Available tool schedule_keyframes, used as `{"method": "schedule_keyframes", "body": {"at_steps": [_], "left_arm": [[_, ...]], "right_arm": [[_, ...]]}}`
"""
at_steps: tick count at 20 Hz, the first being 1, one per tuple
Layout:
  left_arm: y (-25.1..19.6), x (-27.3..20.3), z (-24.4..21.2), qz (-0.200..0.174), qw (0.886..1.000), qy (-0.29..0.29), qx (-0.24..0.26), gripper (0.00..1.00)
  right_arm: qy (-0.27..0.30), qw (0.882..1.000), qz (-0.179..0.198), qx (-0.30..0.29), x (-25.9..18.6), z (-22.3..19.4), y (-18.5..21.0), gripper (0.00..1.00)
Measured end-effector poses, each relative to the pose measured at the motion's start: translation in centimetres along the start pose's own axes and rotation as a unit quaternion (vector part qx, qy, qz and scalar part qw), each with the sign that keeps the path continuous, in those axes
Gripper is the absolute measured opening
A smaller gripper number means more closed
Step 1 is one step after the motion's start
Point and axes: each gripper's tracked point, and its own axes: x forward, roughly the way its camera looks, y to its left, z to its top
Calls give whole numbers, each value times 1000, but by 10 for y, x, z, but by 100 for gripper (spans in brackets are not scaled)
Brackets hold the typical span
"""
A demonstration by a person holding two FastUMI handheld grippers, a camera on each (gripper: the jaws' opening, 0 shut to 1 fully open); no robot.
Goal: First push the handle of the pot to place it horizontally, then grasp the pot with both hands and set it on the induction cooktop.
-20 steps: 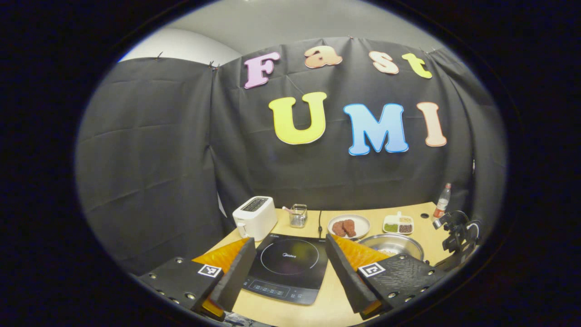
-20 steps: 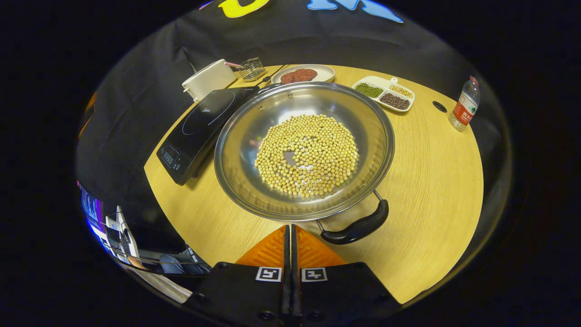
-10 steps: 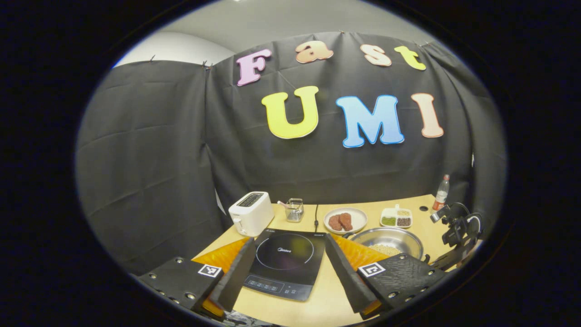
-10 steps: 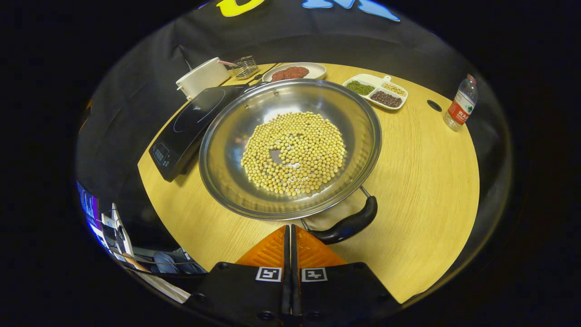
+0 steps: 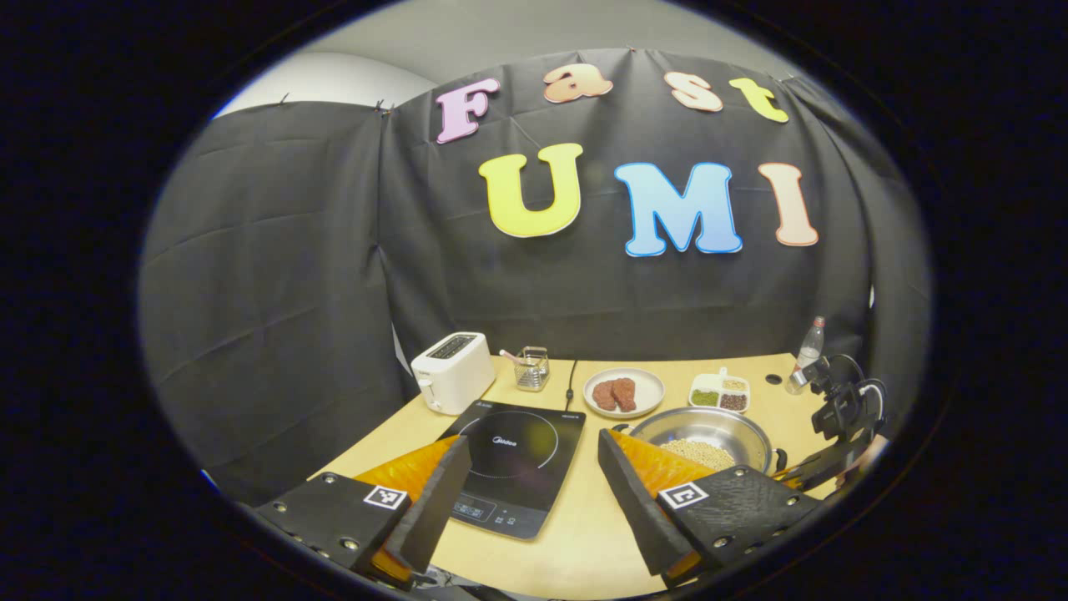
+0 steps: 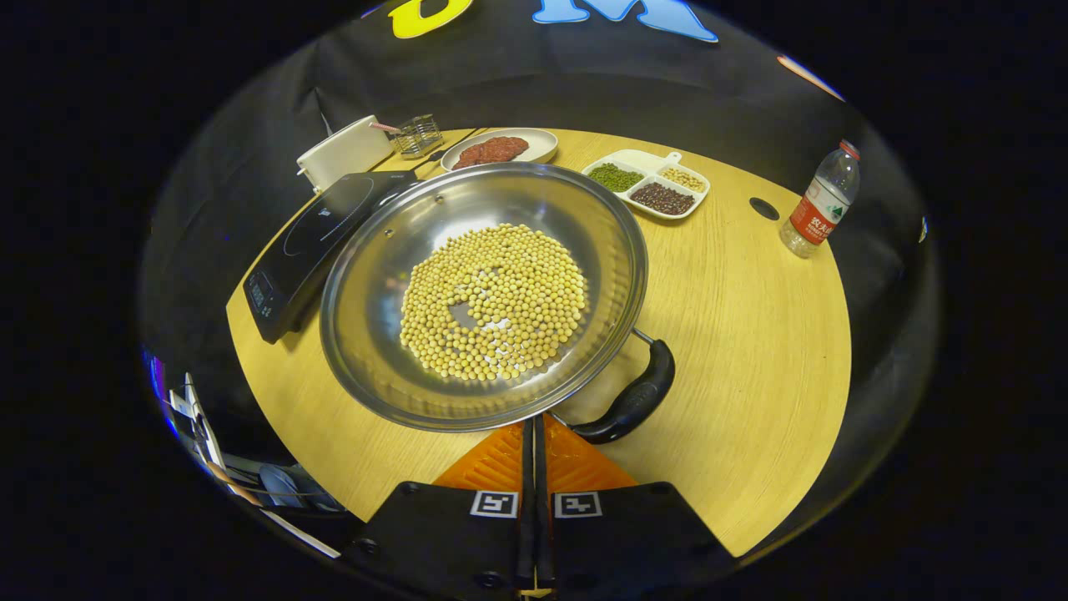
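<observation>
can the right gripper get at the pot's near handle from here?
Probably yes. The right gripper, jaws closed, sits right beside the black handle of the pot, with bare table around it and nothing between them.

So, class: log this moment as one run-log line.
left gripper: open, above table | right gripper: shut, tips at black pot handle | steel pot of yellow beans: beside black induction cooktop, not on it

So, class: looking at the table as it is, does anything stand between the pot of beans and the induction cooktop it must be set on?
Nothing visible does. The pot sits right beside the induction cooktop, its rim close to the cooktop's edge. The plate, toaster and divided dish lie farther back, off that path.
</observation>
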Motion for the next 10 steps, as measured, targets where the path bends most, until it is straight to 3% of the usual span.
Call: {"method": "schedule_keyframes", "body": {"at_steps": [10], "left_arm": [[-14, 25, -4, -36, 999, 10, -15, 93]], "right_arm": [[-17, 997, -38, 65, 2, 18, -39, 2]]}}
